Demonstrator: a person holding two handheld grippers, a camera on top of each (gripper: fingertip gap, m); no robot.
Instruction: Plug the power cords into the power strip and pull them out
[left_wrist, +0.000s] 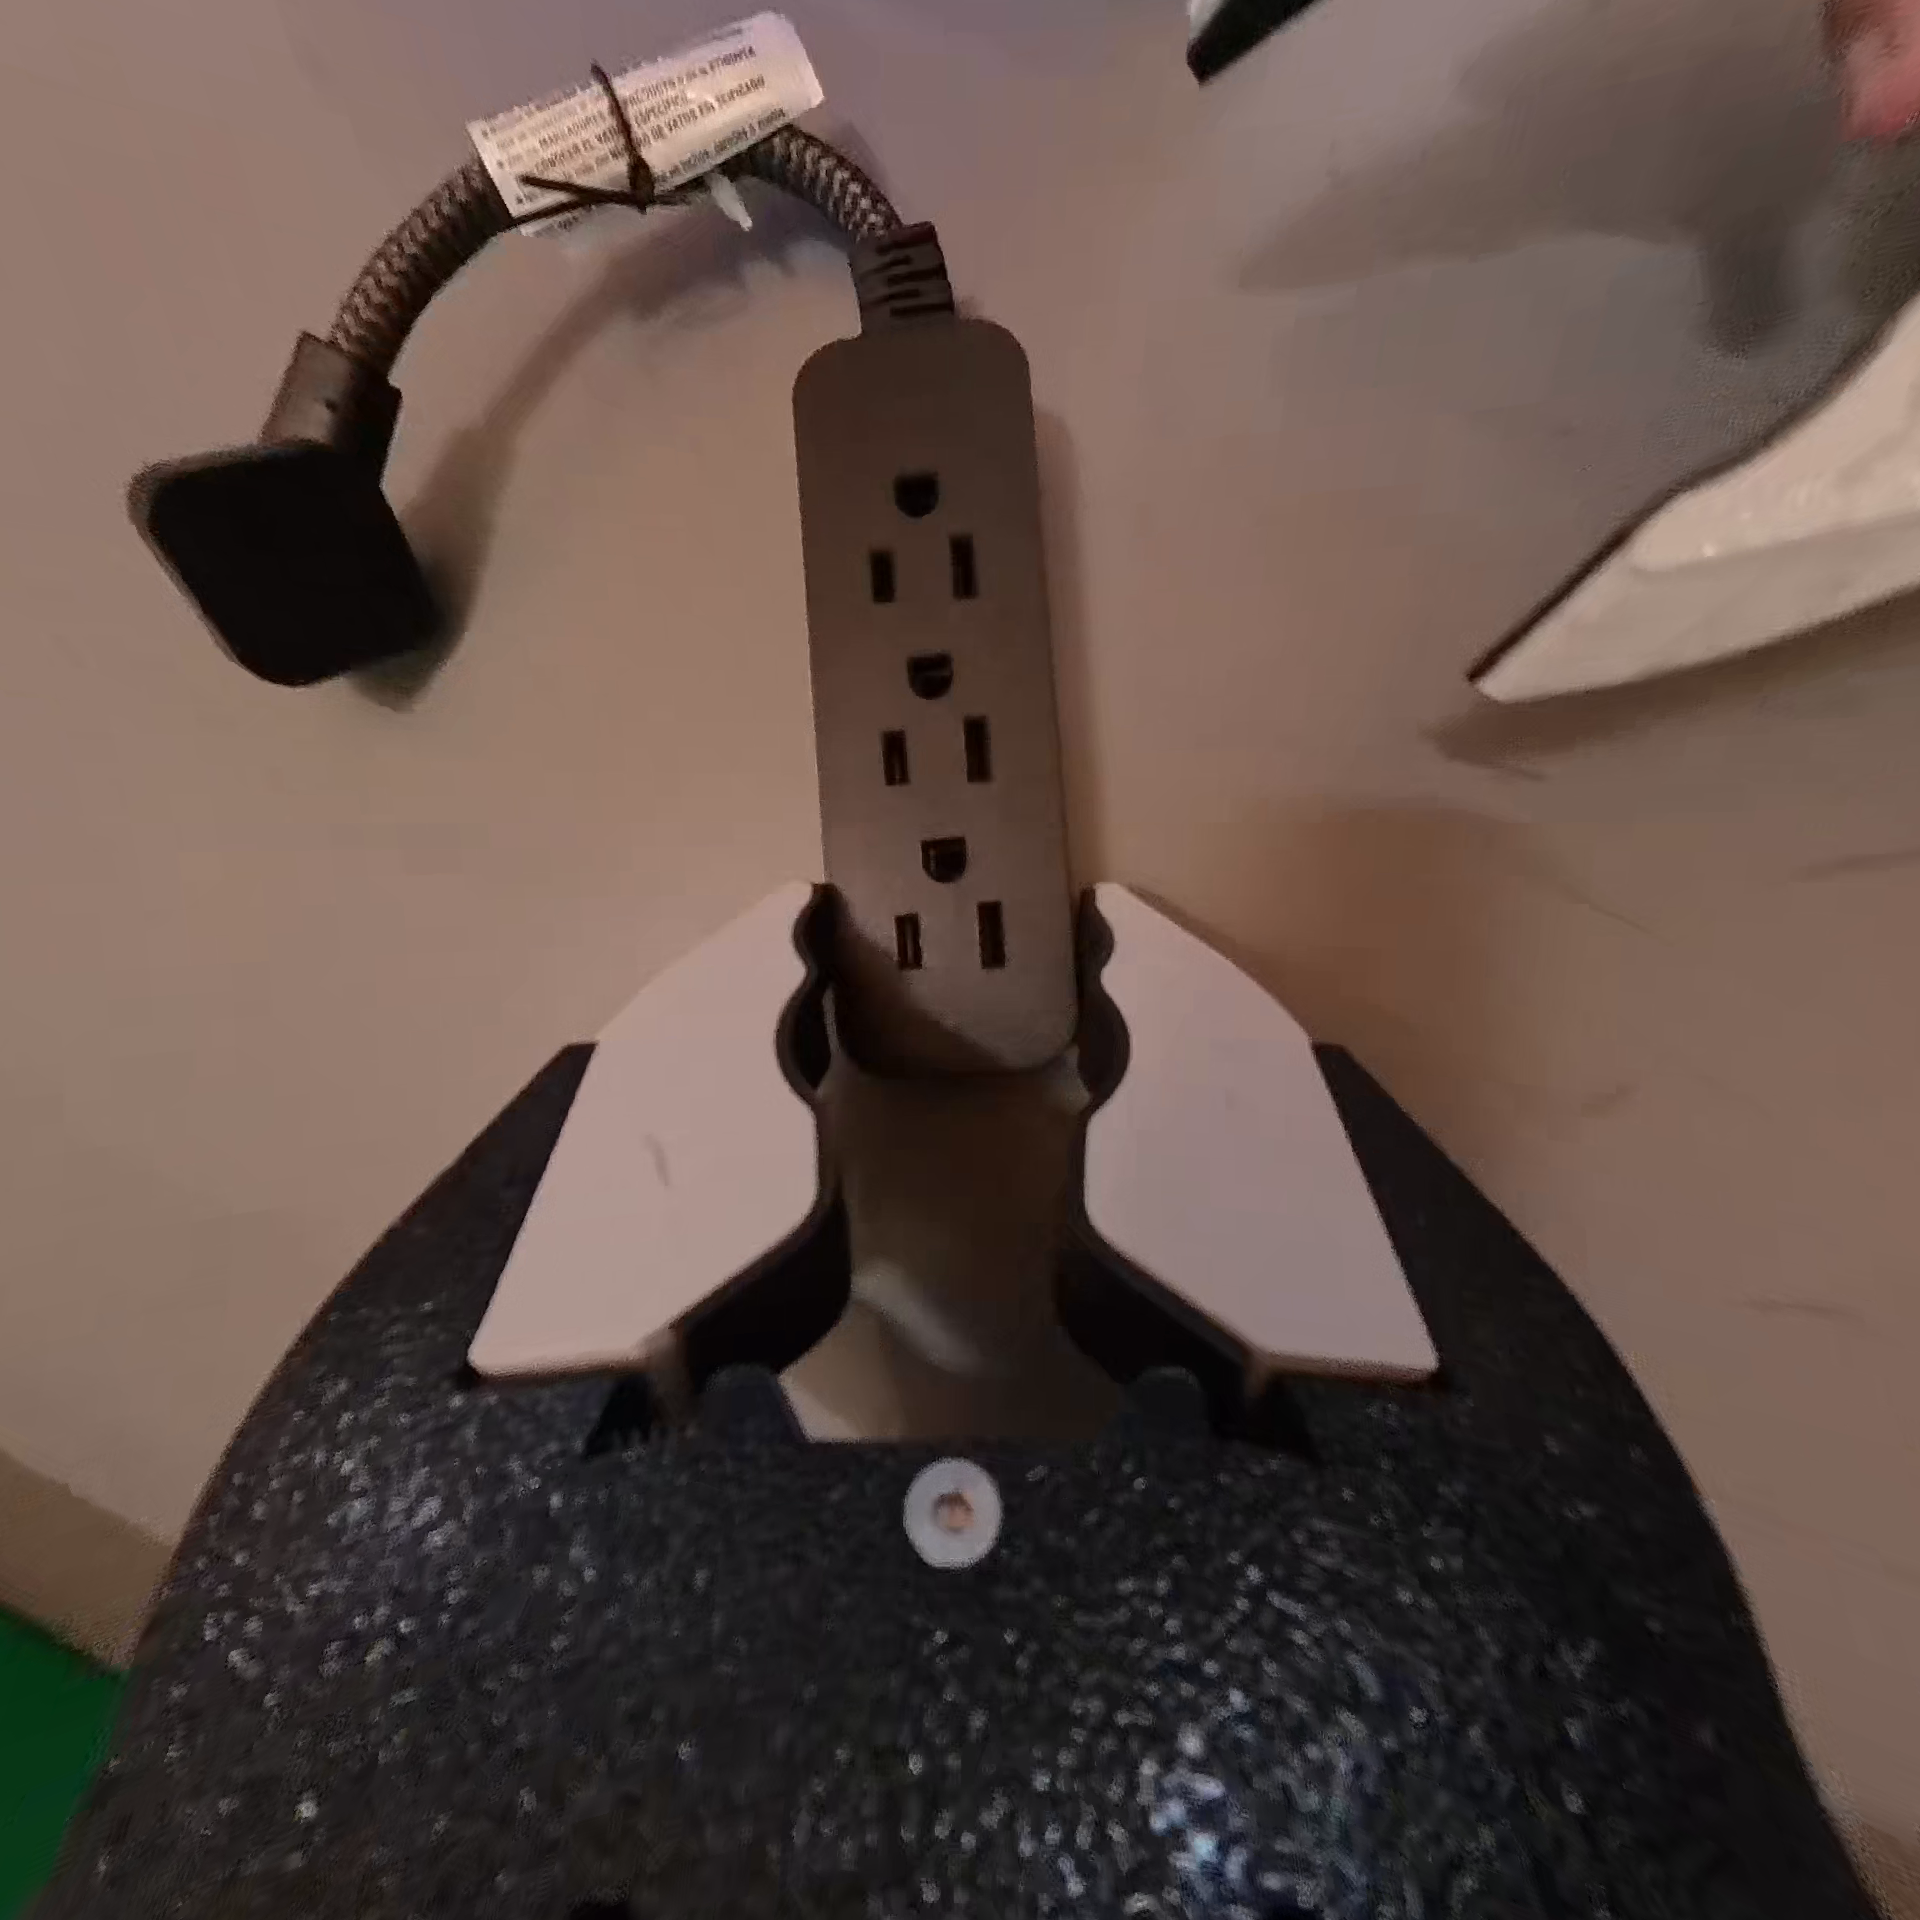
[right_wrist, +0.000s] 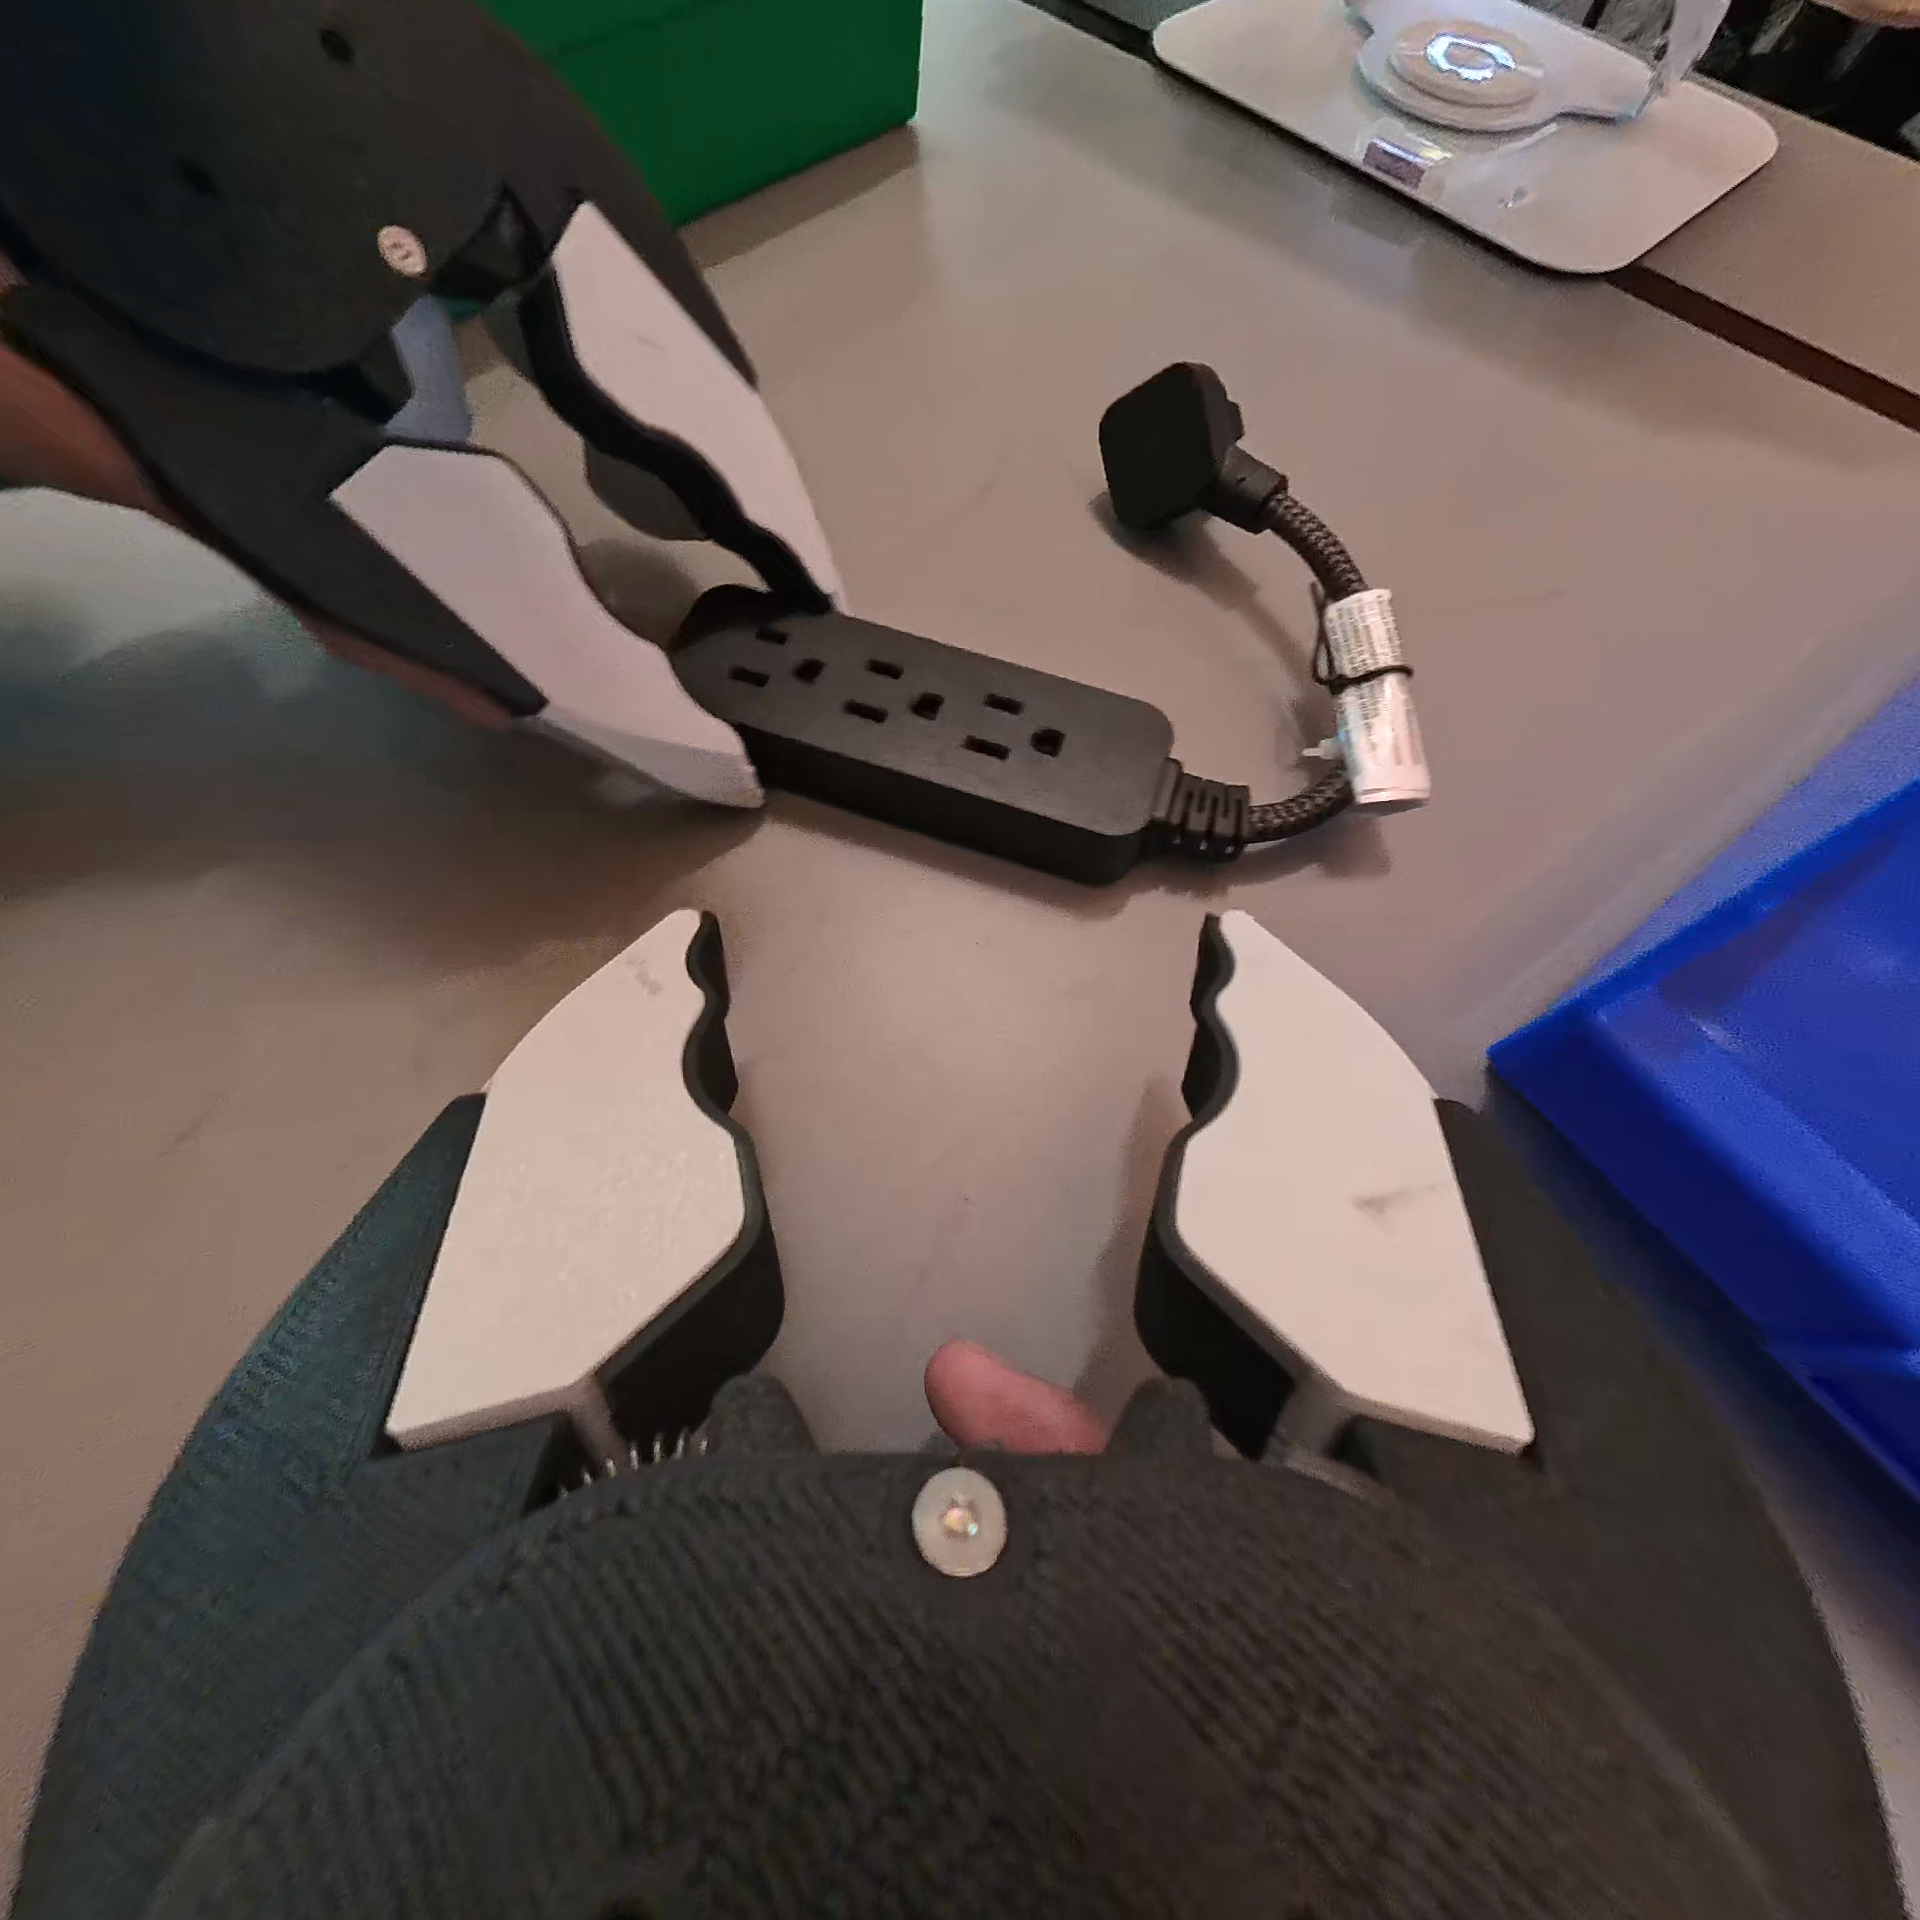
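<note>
A black three-outlet power strip (left_wrist: 930, 665) lies flat on the grey table, all outlets empty. Its short braided cord (left_wrist: 436, 265) with a white tag (left_wrist: 644, 135) curves to a flat black plug (left_wrist: 286, 577). My left gripper (left_wrist: 951, 935) is shut on the strip's near end. In the right wrist view the strip (right_wrist: 935, 743) lies ahead, with the left gripper (right_wrist: 774, 686) clamped on its left end; the cord (right_wrist: 1320, 582) leads to the plug (right_wrist: 1169, 447) behind. My right gripper (right_wrist: 951, 971) is open and empty, just in front of the strip.
A blue bin (right_wrist: 1756, 1049) stands at the right. A green box (right_wrist: 748, 83) is at the back left. A grey tray (right_wrist: 1475, 145) with a round clear device sits at the back. A fingertip (right_wrist: 997, 1397) shows between my right fingers. My left tips are roughly 10 centimeters from the plug (right_wrist: 1169, 447).
</note>
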